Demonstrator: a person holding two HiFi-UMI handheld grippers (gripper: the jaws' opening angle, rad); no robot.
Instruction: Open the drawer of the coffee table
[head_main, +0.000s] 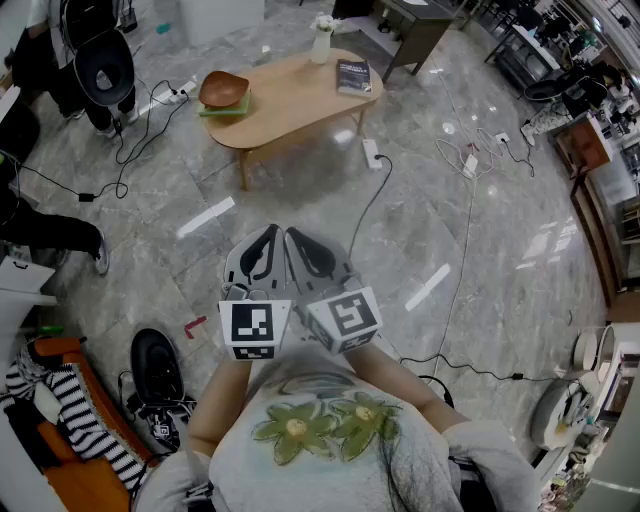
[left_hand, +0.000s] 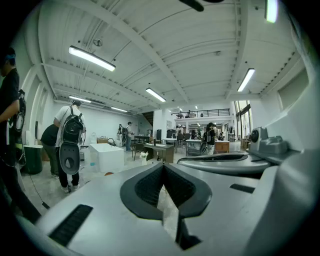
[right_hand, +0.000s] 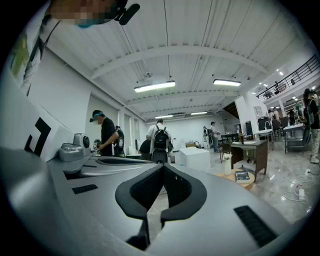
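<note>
Tucked in close against my flowered shirt (head_main: 315, 425), the left gripper (head_main: 270, 238) and the right gripper (head_main: 298, 240) sat side by side, touching, noses aimed away from me and roughly level. Both were clenched tight on nothing, their dark pads meeting at the tips with only floor behind them.

The oval wooden desk (head_main: 290, 105) lay straight ahead at the far side of the grey marble floor (head_main: 450, 230), well apart from both grippers. Its long axis ran across my line of sight, the left end a little nearer me than the right. On it stood a wooden bowl (head_main: 223, 88) at the left end, a dark book (head_main: 353, 76) at the right end and a white vase of flowers (head_main: 321, 42) on the far edge. No view showed me the drawer itself; I judged it was set in the side under the top and too low to see from where I stood.

Neither gripper was meaningfully nearer the desk, so either could have taken the pull. I reckoned the move first called for walking forward, minding the white power strip (head_main: 371, 152) and its cable near the right front leg.
</note>
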